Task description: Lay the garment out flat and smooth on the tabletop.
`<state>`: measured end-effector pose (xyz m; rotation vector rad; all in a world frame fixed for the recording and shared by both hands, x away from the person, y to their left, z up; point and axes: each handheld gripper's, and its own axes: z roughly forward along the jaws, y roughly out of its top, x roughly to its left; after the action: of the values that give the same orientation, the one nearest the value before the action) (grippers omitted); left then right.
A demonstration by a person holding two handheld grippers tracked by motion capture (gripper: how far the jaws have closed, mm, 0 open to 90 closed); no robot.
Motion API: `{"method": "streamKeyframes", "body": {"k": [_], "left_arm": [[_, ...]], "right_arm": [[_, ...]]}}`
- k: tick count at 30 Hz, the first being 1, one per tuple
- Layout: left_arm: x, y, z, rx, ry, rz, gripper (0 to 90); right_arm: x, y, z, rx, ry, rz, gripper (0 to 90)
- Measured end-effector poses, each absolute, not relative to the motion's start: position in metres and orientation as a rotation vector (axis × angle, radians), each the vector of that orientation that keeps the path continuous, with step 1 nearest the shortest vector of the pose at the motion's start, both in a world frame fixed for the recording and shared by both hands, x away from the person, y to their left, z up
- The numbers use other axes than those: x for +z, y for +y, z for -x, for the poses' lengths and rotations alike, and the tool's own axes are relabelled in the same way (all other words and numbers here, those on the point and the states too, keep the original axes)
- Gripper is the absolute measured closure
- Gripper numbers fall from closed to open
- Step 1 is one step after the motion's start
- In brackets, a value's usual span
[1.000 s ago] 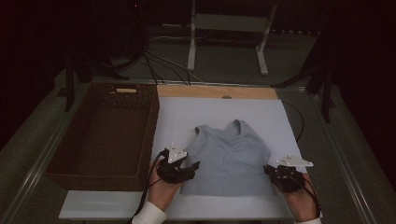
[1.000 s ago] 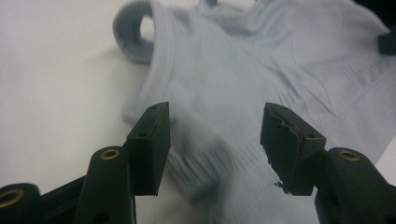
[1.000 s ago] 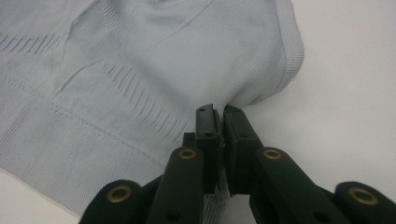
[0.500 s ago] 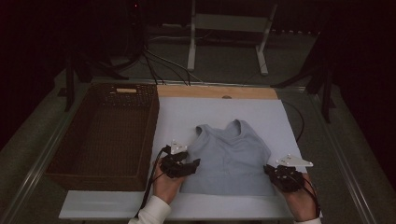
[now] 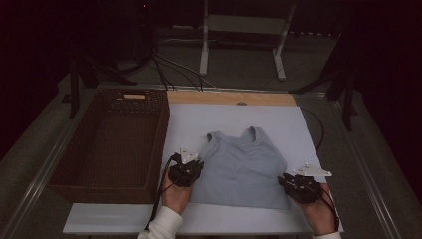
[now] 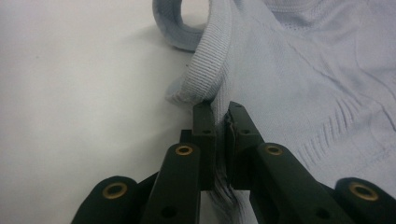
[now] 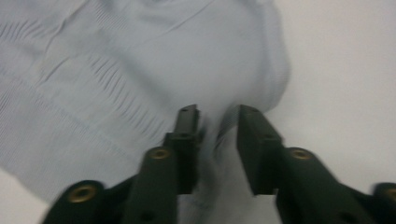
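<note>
A pale blue tank top [image 5: 244,167] lies flat on the white board [image 5: 298,129], straps toward the far side. My left gripper [image 5: 195,163] is at its left side. In the left gripper view, my left gripper [image 6: 221,114] has just been closing and is now shut on the tank top's [image 6: 303,84] ribbed armhole edge. My right gripper [image 5: 284,180] is at the top's lower right corner. In the right gripper view, my right gripper [image 7: 217,116] has just been opening. The blurred tank top [image 7: 116,60] fabric still lies in the gap between its jaws, unpinched.
A dark wicker basket [image 5: 161,134] stands against the board's left edge. A wooden strip [image 5: 224,97] runs along the board's far edge. Beyond it are cables and a white stand [image 5: 205,45] on the dark floor.
The left hand has edged slightly along the top's left side. The right hand has kept its place, and the top lies as before.
</note>
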<state>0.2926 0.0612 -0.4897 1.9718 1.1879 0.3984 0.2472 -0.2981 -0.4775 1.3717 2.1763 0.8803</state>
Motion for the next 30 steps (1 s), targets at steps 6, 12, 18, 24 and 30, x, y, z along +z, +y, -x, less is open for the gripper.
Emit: {"method": "streamKeyframes", "body": {"k": [6,12,18,24,30], "left_arm": [[-0.488,0.065,-0.293,0.424,1.194,-1.973,84.8],[-0.486,0.069,-0.294,0.443,1.203,-1.964,84.8],[-0.486,0.070,-0.295,0.443,1.207,-1.961,84.8],[-0.486,0.070,-0.295,0.445,1.201,-1.959,84.7],[-0.486,0.069,-0.295,0.445,1.198,-1.955,84.7]], "right_arm": [[-0.469,-0.303,-0.254,0.911,2.093,-1.396,57.1],[-0.464,-0.313,-0.266,0.916,2.039,-1.435,53.8],[-0.470,-0.320,-0.278,1.001,2.052,-1.498,52.5],[-0.475,-0.320,-0.293,1.077,2.095,-1.538,57.8],[-0.474,-0.315,-0.301,1.104,2.142,-1.557,76.6]]}}
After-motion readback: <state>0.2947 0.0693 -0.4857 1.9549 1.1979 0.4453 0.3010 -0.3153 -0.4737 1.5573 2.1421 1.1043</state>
